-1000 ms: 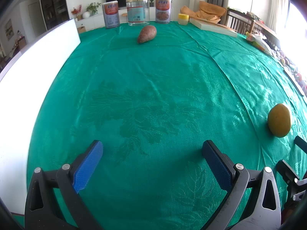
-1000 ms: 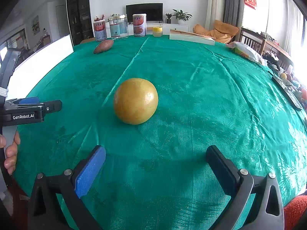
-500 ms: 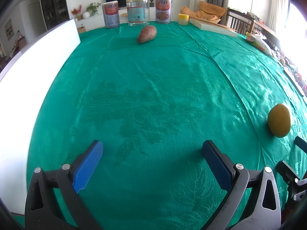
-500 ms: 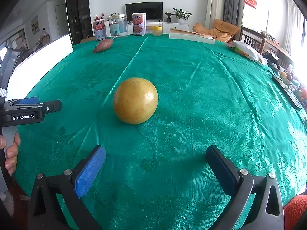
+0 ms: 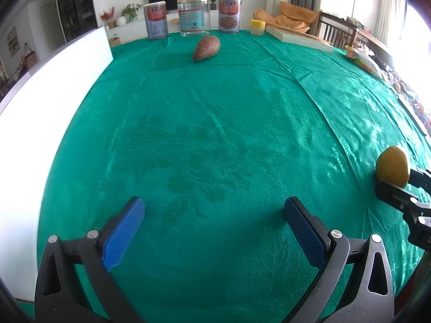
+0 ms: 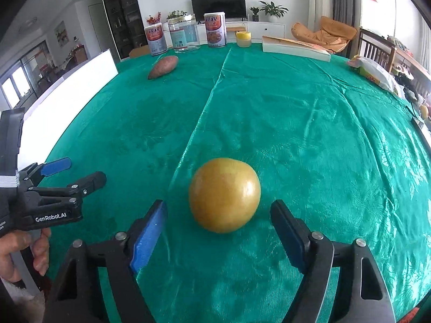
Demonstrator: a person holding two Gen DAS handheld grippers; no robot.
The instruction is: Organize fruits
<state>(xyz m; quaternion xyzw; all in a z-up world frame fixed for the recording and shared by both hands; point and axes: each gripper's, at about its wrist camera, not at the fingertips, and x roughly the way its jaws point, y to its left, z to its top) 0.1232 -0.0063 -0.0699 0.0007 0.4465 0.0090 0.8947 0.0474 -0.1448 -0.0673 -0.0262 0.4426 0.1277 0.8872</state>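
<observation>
Closing in on the round yellow-orange fruit (image 6: 224,194), the right gripper (image 6: 218,227) has just been narrowing its jaws; the blue pads flank the fruit low in the right wrist frame with a sliver of cloth visible each side, so not yet pressing, and only the near part of the fruit lies between them. Fruit sits on the shiny green patterned tablecloth (image 6: 296,123), lower centre. Risk, as I judge it: pads are short of the widest part of the ball, so closing now could squeeze it forward and send it rolling across the slick cloth; one pad touching first would nudge it sideways. Left gripper (image 5: 214,231) hangs open over bare cloth at the bottom of its frame, holding nothing. Left wrist view alone shows the fruit side-on at its right edge with the right gripper's dark finger beside it. Right wrist view alone shows the gap at each pad and the hand (image 6: 24,253) at lower left. Reddish-brown sweet potato (image 5: 206,48) lies upper centre, well apart.
</observation>
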